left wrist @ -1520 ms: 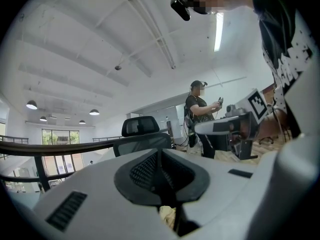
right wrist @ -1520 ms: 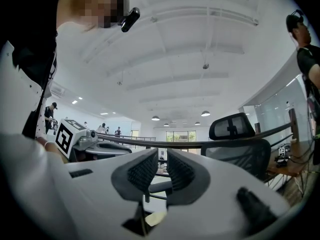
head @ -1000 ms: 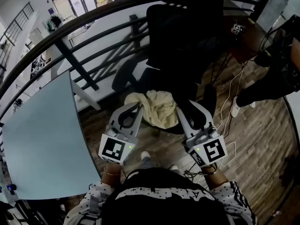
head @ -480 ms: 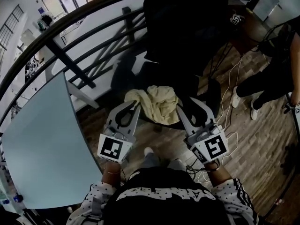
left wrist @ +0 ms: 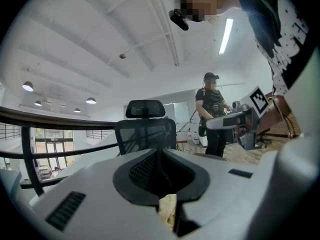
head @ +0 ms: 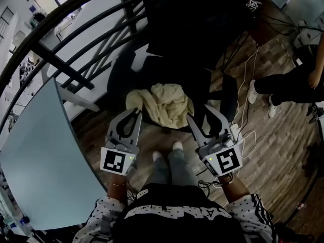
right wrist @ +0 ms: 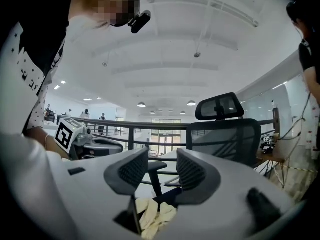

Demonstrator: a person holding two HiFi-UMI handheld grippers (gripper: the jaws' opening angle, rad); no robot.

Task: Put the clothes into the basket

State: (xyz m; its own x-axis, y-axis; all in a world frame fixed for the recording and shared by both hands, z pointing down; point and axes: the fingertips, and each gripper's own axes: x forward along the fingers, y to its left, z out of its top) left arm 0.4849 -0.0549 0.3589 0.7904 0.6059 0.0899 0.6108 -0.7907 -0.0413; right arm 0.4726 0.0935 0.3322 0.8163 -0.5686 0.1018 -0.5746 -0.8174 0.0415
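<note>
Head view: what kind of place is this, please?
Probably an open-plan office on an upper floor: there is a black office chair, a pale desk, and a curved railing with what looks like a lower level beyond it.

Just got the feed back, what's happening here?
A person holds a gripper in each hand, both aimed at a pale yellow garment crumpled on a black office chair. The left gripper is shut and empty. The right gripper has just been opening its jaws, with nothing between them. Neither appears to touch the garment, and no basket is in view.
</note>
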